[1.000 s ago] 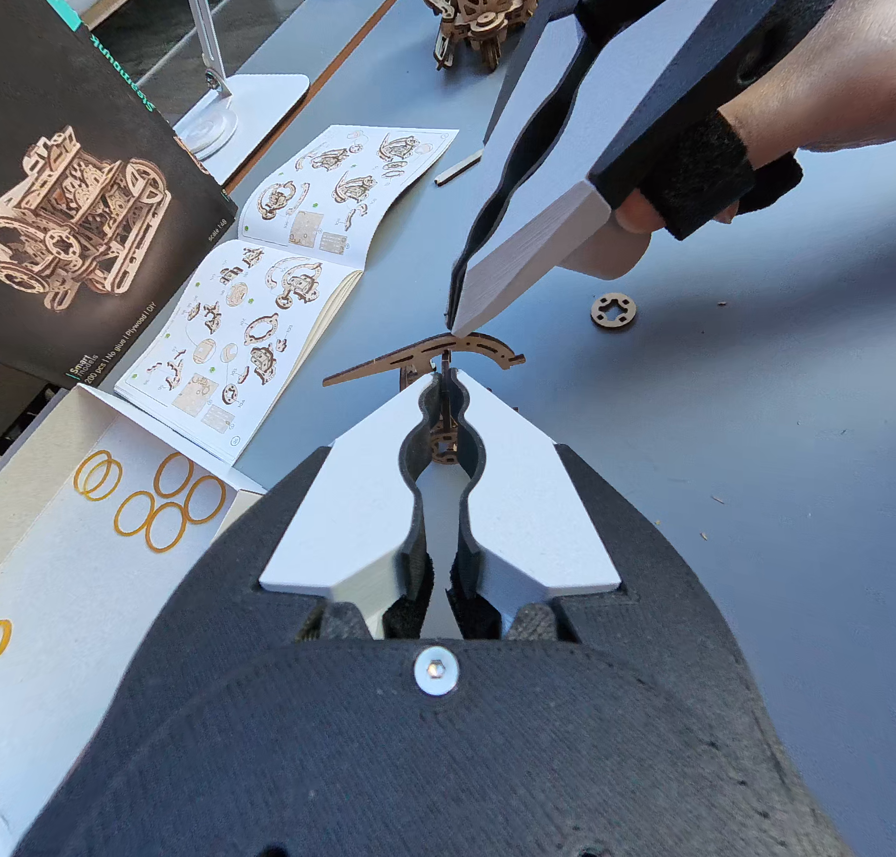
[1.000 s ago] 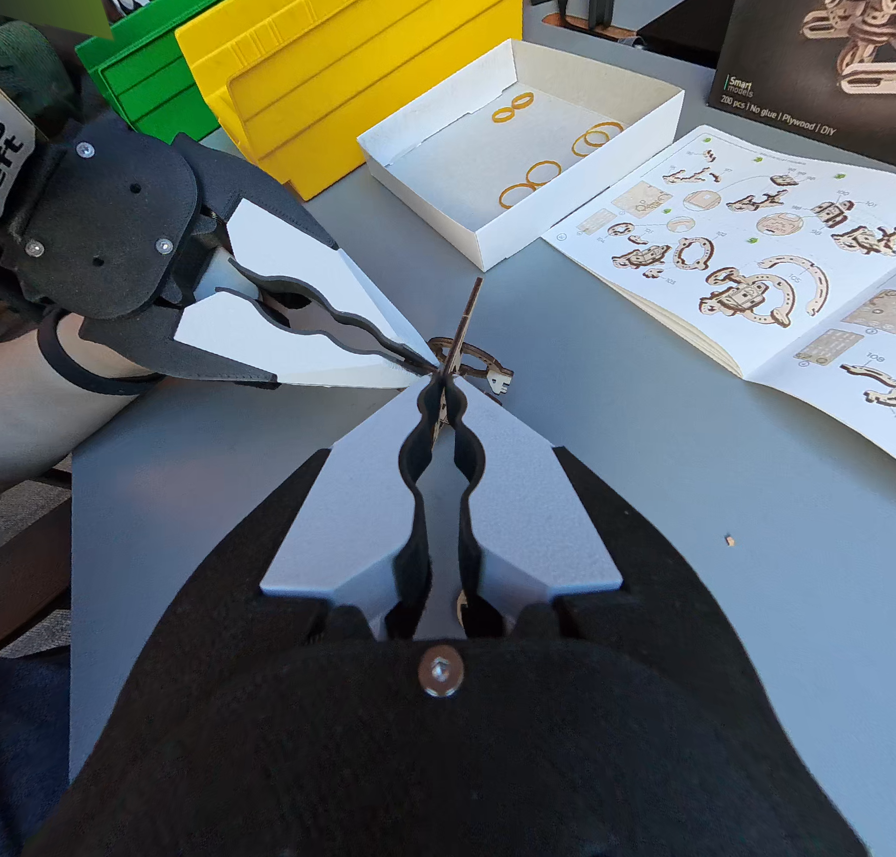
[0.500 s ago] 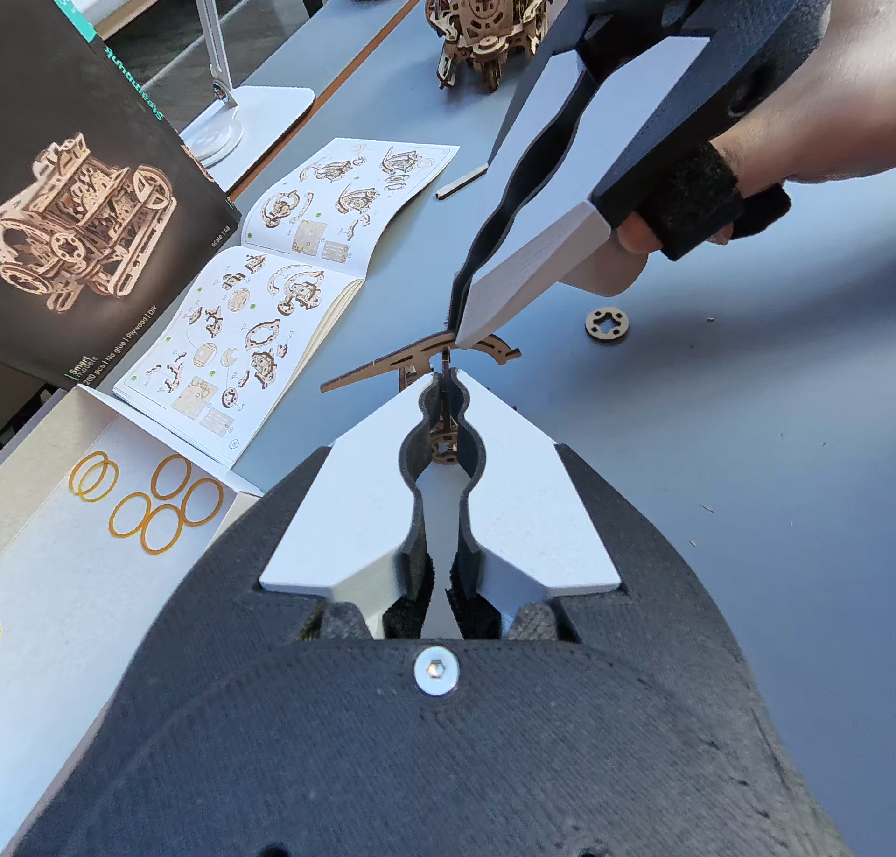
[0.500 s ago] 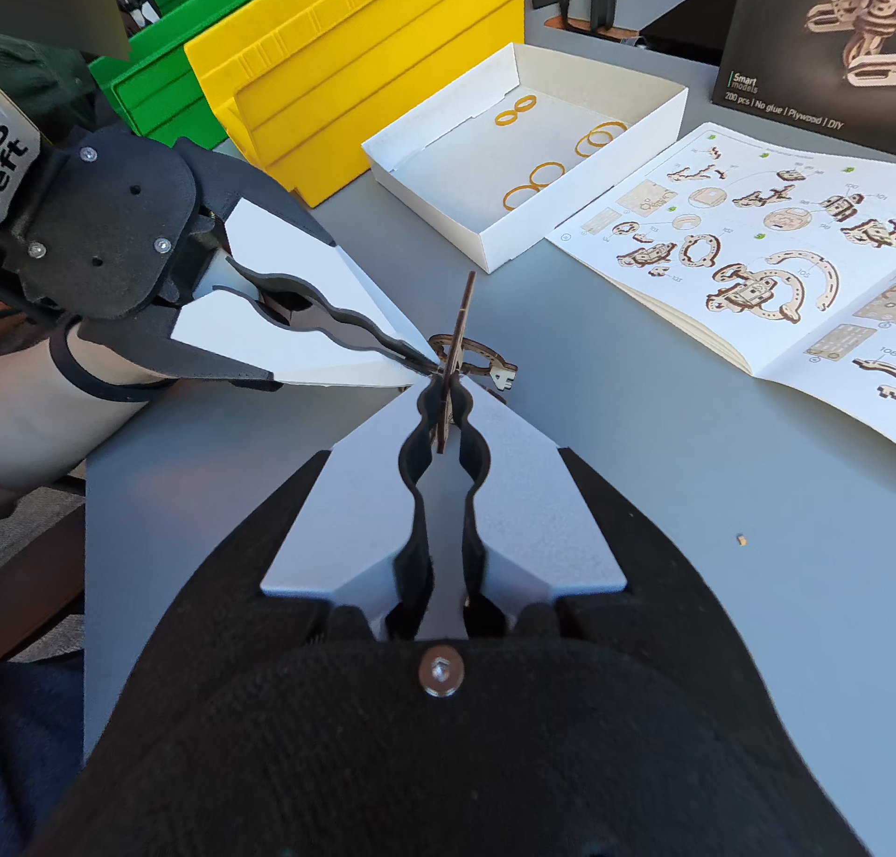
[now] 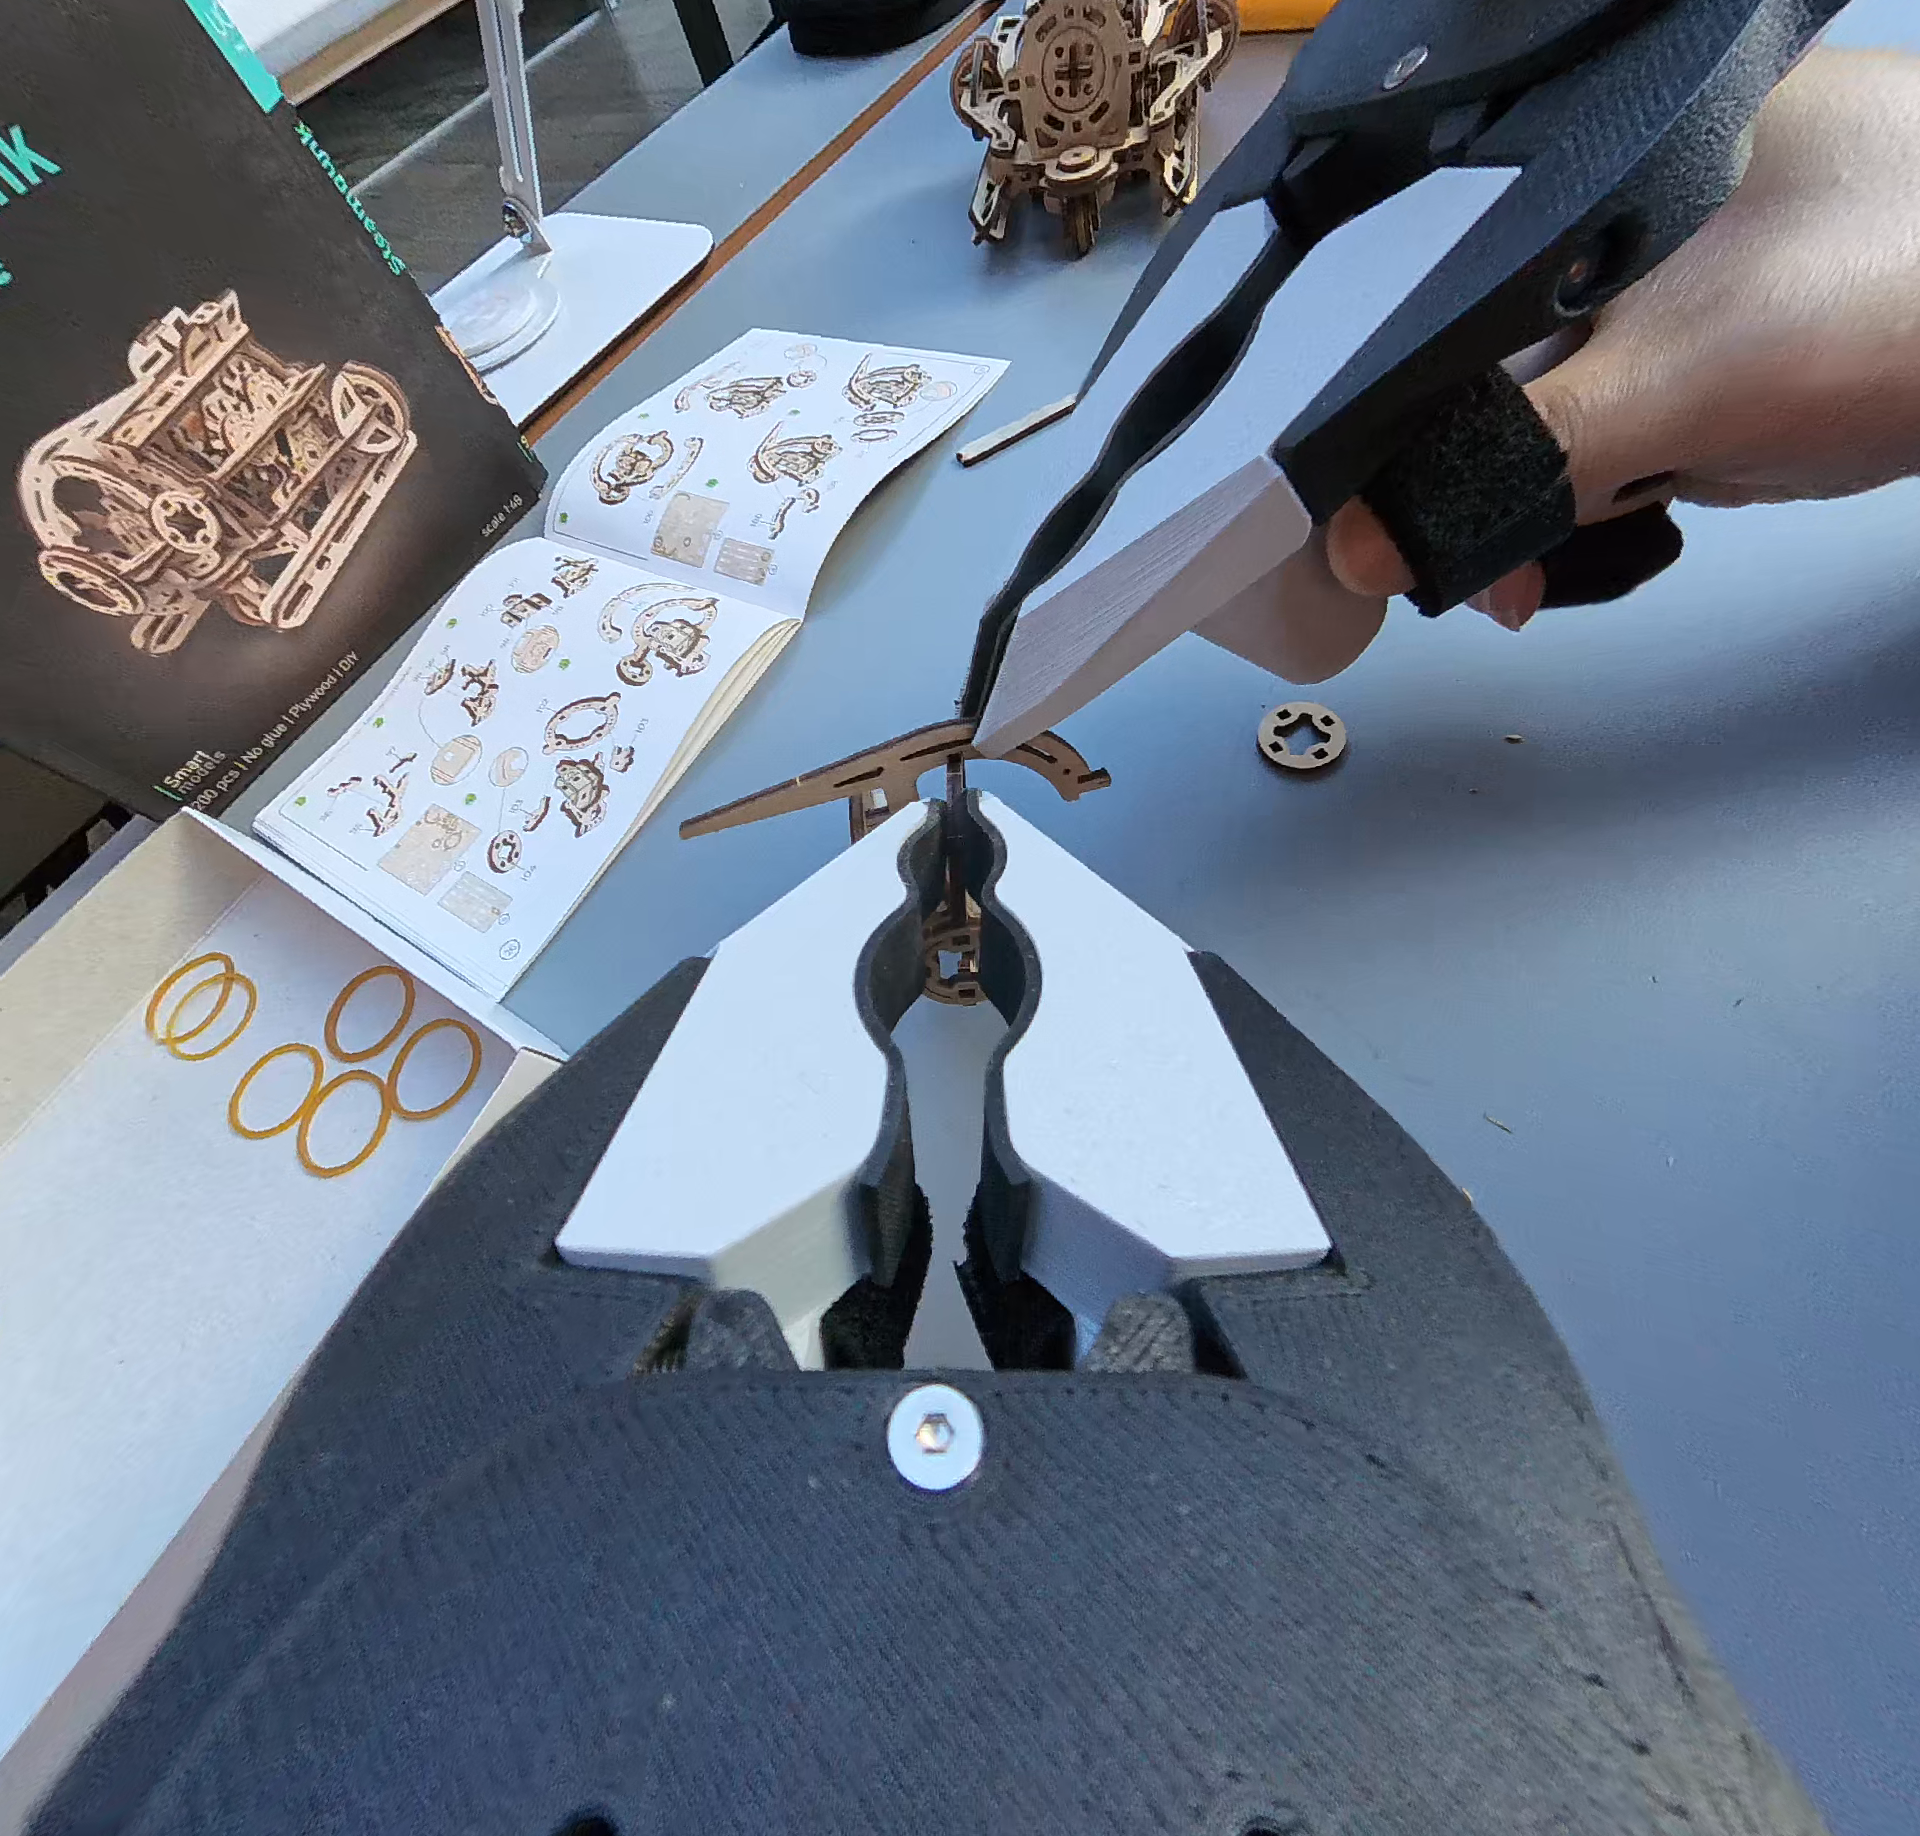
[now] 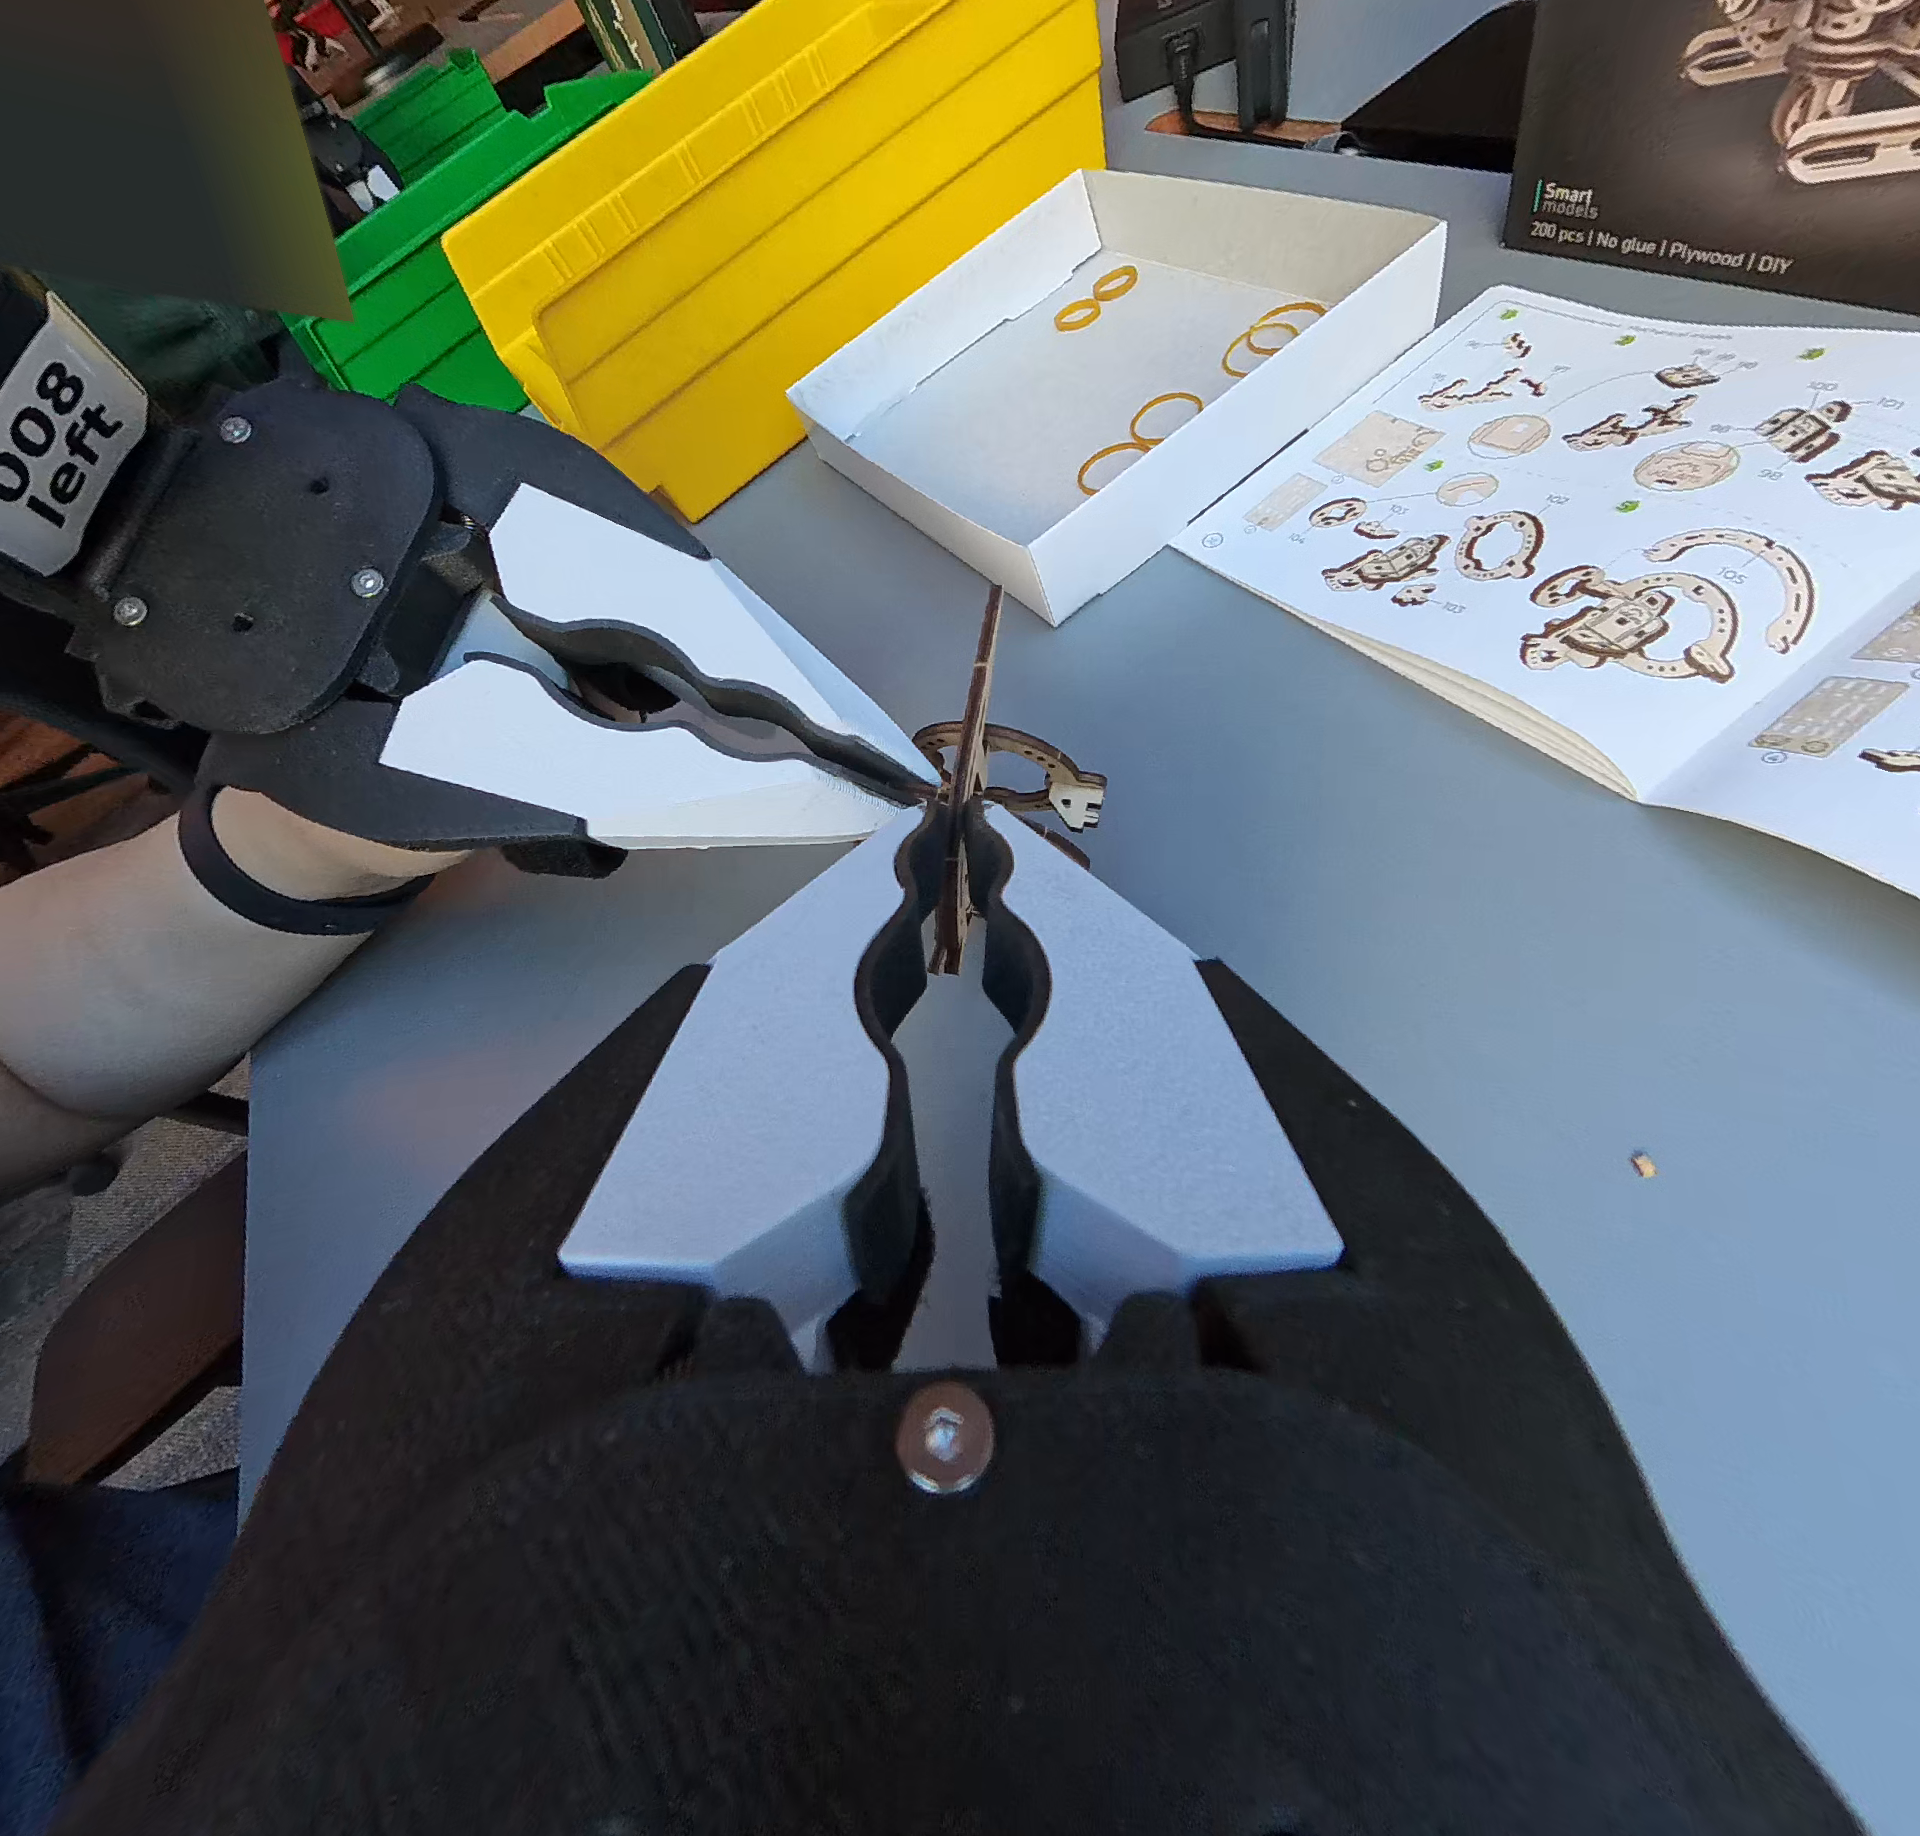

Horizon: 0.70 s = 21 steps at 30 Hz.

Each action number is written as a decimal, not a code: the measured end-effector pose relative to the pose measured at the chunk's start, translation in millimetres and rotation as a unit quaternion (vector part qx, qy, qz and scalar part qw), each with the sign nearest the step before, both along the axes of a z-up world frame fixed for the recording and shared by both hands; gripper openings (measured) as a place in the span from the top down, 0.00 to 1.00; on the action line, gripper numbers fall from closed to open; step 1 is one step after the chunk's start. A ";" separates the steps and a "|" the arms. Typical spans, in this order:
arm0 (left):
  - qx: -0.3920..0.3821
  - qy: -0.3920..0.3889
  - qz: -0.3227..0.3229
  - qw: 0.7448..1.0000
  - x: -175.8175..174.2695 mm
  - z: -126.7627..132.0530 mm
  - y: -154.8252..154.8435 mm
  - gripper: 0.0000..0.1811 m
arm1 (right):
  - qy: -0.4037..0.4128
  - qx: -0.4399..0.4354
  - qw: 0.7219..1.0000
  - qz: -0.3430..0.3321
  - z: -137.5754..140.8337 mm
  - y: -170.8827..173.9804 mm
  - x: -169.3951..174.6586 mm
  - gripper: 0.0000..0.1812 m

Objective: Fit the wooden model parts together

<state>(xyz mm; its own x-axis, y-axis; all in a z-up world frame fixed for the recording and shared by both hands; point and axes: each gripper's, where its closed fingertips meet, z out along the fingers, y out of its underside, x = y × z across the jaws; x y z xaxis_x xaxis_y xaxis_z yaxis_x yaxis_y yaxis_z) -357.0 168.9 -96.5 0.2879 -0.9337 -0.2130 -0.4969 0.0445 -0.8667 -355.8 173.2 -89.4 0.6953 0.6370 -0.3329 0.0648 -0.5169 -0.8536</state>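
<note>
My left gripper [image 5: 951,812] is shut on a thin curved wooden part [image 5: 951,955], edge-on in its own view. The right wrist view shows this part as a flat horseshoe ring [image 6: 1039,760]. My right gripper [image 6: 956,822] is shut on a long flat pointed wooden arc [image 6: 979,706]. The arc lies flat in the left wrist view [image 5: 831,784], under the right gripper [image 5: 977,737] coming from the upper right. The two parts cross at right angles where the fingertips meet, just above the grey table [image 5: 1455,1007]. The left gripper [image 6: 925,789] comes in from the left.
An open instruction booklet [image 5: 623,643], a black model box [image 5: 208,415] and a white tray [image 6: 1081,550] of yellow rubber bands lie left. A built wooden model [image 5: 1081,93] stands far back. A small gear disc [image 5: 1301,737] and a wood strip [image 5: 1013,430] lie loose. Yellow bin [image 6: 790,259]. The tips of both grippers are at nearly the same place.
Both grippers stay shut on their parts, which stay crossed at the tips. The two hands have shifted slightly together over the table.
</note>
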 end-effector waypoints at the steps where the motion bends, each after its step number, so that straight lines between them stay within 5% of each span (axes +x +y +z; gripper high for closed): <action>1: -0.002 -0.002 0.001 1.000 -0.1 0.4 0.2 1.00 | 0.001 -0.001 1.000 0.000 0.1 0.0 -0.2 0.99; 21: -0.032 -0.048 -0.004 0.998 -1.3 9.9 0.5 1.00 | 0.011 0.020 1.000 -0.001 7.3 -0.6 -2.3 0.98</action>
<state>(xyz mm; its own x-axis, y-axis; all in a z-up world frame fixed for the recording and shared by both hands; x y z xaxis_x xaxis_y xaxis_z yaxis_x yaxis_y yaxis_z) -358.3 169.4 -86.6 0.2964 -0.9470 -0.1241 -0.4110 -0.0092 -0.9116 -358.1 172.6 -82.1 0.6894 0.6485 -0.3228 0.0444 -0.4826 -0.8747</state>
